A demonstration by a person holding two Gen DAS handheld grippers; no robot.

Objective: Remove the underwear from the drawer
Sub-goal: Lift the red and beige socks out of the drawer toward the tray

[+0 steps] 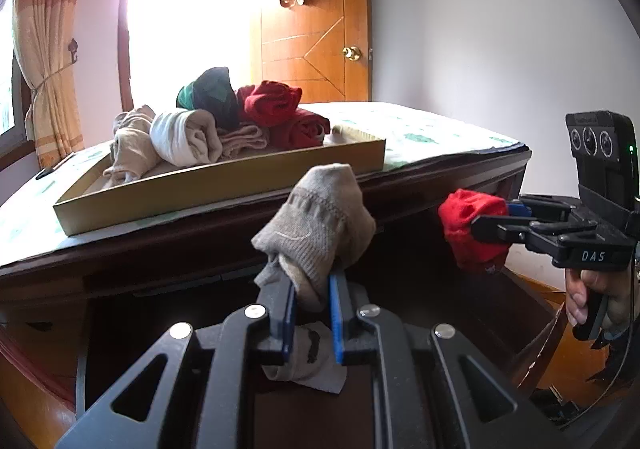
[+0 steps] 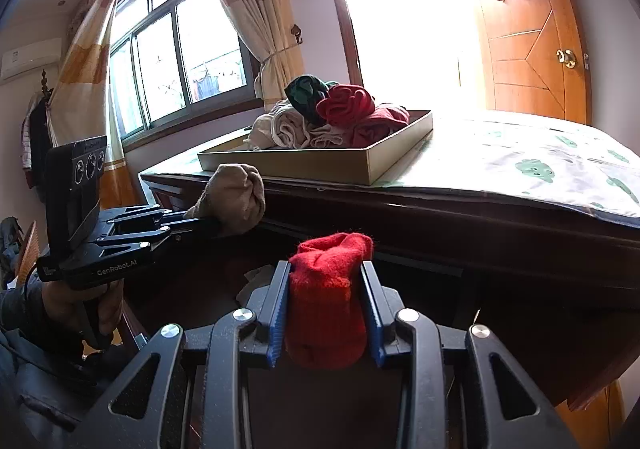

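Bundles held up in both grippers, in front of the table edge.

Left gripper (image 1: 312,285) is clamped tight on a rolled grey bundle (image 1: 320,225), whose long axis runs along the fingers, its rounded end pointing up and away and a loose tail hanging below the pads. Right gripper (image 2: 326,285) is closed narrowly on a red bundle (image 2: 330,289), also lengthwise between the fingers, folded end up. Beyond them a dark table (image 2: 440,225) carries a shallow tray (image 1: 224,185) with a pile of rolled clothes (image 1: 224,121). Farther back stands a wooden door (image 1: 316,21).
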